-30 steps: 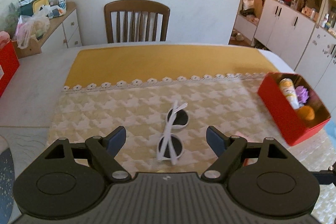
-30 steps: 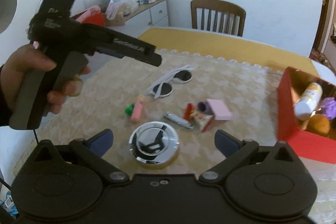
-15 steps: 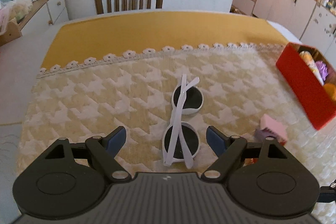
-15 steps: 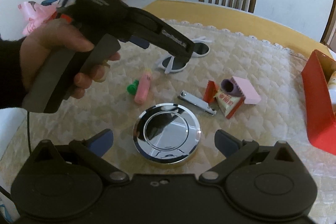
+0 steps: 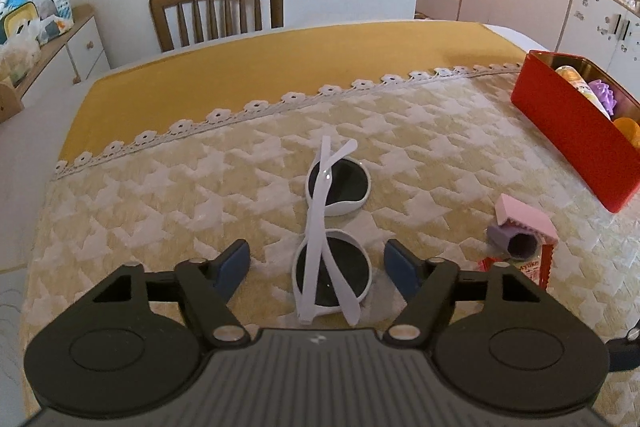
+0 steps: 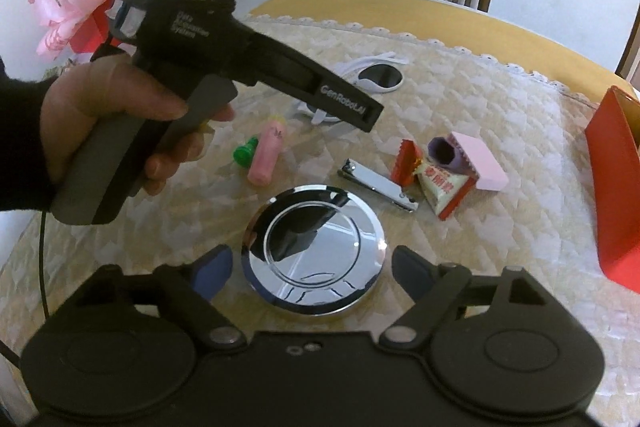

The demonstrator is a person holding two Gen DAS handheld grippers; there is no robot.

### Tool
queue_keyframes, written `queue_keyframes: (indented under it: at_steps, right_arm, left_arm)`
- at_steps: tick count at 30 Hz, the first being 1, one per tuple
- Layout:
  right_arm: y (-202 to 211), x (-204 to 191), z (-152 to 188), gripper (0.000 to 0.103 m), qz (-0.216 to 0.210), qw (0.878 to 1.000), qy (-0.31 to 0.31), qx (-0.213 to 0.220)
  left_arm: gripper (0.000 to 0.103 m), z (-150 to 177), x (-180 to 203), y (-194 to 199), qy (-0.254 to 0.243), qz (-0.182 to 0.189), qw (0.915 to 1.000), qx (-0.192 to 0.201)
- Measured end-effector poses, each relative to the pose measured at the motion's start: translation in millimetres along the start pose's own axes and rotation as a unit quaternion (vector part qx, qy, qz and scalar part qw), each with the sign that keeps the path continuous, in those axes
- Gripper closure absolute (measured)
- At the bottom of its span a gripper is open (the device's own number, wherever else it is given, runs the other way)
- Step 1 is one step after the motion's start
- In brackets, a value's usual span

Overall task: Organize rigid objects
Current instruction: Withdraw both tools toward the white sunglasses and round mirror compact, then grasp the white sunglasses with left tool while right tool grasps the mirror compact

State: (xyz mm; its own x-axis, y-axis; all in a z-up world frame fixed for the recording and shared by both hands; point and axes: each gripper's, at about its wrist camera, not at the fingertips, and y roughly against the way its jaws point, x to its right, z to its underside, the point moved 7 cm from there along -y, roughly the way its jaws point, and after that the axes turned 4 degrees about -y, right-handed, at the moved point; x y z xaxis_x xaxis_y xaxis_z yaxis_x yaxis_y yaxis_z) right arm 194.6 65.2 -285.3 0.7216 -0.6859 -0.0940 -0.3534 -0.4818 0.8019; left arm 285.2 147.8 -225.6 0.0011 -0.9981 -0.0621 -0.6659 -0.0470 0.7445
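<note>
Closing in on two picks, neither made. Left gripper (image 5: 316, 259) jaws have just been narrowing, still spread, sunglasses (image 5: 334, 227) near lens between the pads, untouched. Right gripper (image 6: 308, 263) likewise just narrowing, spread around the chrome disc (image 6: 314, 251), gap on both sides. Red box (image 5: 572, 139) well off to the right already holds a bottle and a few bits. Left on the cloth beyond the right jaws: nail clipper (image 6: 378, 185), pink tube (image 6: 268, 157), snack packet (image 6: 438, 183), pink block (image 6: 478, 163). Mostly undone, I'd say.
</note>
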Motion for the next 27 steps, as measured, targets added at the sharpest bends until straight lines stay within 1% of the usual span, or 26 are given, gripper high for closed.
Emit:
queue_keyframes:
  at_steps: [2,3,5,7,14,19,24,26,27]
  right_arm:
    - [-2,-1,0,0.021,0.001,1.0,0.006,-0.001]
    - [-2,-2,0,0.021,0.002,1.0,0.008,-0.001]
    - [-3,-1,0,0.022,0.004,1.0,0.01,-0.001]
    - [-3,0,0,0.026,0.007,1.0,0.01,0.0]
    - [-3,2,-1,0.027,0.01,1.0,0.007,0.004]
    - [6,6,-4,0.027,0.011,1.0,-0.005,0.018]
    - [19,13,-10,0.028,0.014,0.999,-0.03,0.037]
    - [25,15,-13,0.027,0.015,0.998,-0.035,0.045]
    - [28,17,-14,0.027,0.016,0.998,-0.038,0.048]
  left_arm:
    - [0.047,-1,2,1,-0.006,0.0,1.0,0.005]
    - [0.05,-2,4,1,-0.008,0.001,0.9999,0.007]
    - [0.063,-3,7,2,-0.013,0.005,0.9998,0.01]
    - [0.064,-4,8,2,-0.016,0.006,0.9998,0.011]
    - [0.064,-6,8,1,-0.012,0.007,0.9999,0.006]
    - [0.065,-9,6,6,-0.002,0.006,1.0,0.005]
    - [0.065,-16,4,15,0.015,0.009,0.9998,0.011]
    - [0.096,-18,3,19,0.016,0.006,0.9998,0.012]
    - [0.096,-18,3,20,0.021,0.01,0.9997,0.006]
